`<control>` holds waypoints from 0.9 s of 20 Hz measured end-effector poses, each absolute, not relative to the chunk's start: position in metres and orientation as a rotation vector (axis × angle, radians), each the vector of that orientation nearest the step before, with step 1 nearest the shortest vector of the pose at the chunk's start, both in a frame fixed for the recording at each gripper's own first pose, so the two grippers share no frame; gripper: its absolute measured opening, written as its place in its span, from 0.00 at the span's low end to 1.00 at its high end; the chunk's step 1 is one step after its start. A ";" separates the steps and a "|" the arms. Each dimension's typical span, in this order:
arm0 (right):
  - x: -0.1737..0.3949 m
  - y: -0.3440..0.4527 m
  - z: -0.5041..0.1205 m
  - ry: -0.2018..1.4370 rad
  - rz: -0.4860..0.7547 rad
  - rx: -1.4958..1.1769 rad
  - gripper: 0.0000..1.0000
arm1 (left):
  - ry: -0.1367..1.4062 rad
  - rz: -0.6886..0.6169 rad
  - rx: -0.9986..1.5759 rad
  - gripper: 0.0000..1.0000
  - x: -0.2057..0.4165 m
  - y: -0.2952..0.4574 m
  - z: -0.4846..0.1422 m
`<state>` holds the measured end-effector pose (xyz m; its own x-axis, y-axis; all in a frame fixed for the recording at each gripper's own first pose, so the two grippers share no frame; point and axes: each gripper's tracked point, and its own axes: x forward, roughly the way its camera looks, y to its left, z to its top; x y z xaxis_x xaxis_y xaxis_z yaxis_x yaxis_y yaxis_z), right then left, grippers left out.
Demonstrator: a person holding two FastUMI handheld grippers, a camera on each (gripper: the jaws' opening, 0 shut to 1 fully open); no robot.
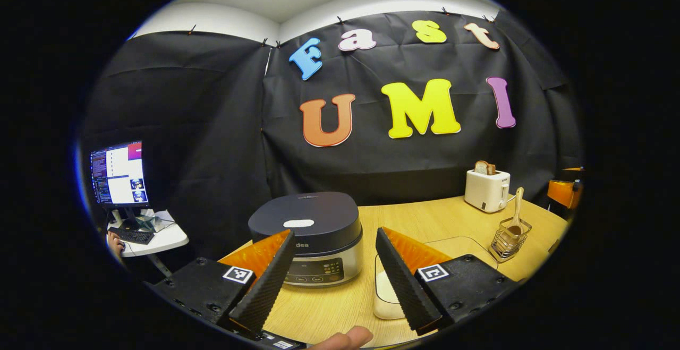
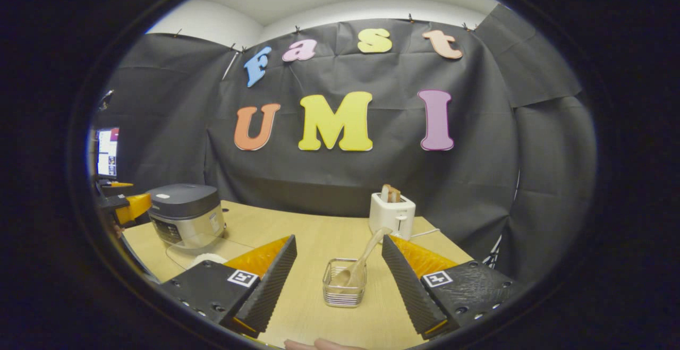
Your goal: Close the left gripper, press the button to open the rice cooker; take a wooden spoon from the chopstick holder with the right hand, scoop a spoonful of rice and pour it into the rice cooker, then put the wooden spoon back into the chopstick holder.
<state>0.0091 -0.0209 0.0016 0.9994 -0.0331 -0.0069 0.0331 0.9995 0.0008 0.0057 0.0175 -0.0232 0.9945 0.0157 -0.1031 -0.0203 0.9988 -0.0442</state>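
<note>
The dark-lidded rice cooker sits shut on the wooden table, with a white button on its lid. My left gripper is open just in front of it, fingers either side of its control panel. A clear bowl of white rice lies beside the cooker, partly behind the right finger. The wire chopstick holder stands ahead of my open right gripper, with the wooden spoon leaning in it. The holder and spoon appear at the right of the left gripper view. The cooker is far left in the right gripper view.
A white toaster with bread stands at the table's back; it is behind the holder in the right gripper view. A monitor on a small white side table stands off to the left. A fingertip shows at the bottom.
</note>
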 end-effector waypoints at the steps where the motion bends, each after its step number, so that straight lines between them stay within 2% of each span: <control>1: 0.010 -0.023 0.001 0.011 -0.035 0.002 0.96 | 0.108 0.024 -0.054 0.96 0.006 0.021 -0.025; 5: 0.011 -0.037 0.003 0.008 -0.055 0.015 0.96 | 0.151 0.015 -0.064 0.94 0.013 0.030 -0.033; 10: 0.011 -0.058 0.007 0.003 -0.078 0.065 0.96 | 0.190 0.023 -0.083 0.70 0.037 0.048 -0.024; 11: 0.011 -0.061 0.008 0.002 -0.084 0.072 0.96 | 0.212 0.027 -0.086 0.72 0.042 0.051 -0.025; 12: 0.011 -0.065 0.007 0.003 -0.090 0.078 0.96 | 0.235 0.029 -0.089 0.58 0.048 0.053 -0.027; 13: 0.011 -0.069 0.008 0.002 -0.098 0.080 0.96 | 0.254 0.027 -0.090 0.53 0.053 0.054 -0.030; 14: 0.010 -0.072 0.010 0.001 -0.107 0.081 0.96 | 0.280 0.027 -0.090 0.42 0.057 0.055 -0.034; 15: 0.009 -0.076 0.011 -0.002 -0.115 0.083 0.96 | 0.309 0.026 -0.093 0.36 0.064 0.055 -0.038; 16: 0.007 -0.078 0.013 -0.008 -0.119 0.085 0.96 | 0.337 0.025 -0.102 0.19 0.070 0.056 -0.042; 17: 0.006 -0.079 0.016 -0.014 -0.120 0.087 0.96 | 0.365 0.026 -0.115 0.18 0.076 0.058 -0.047; 18: 0.006 -0.079 0.015 -0.016 -0.123 0.088 0.96 | 0.387 0.027 -0.128 0.12 0.082 0.059 -0.049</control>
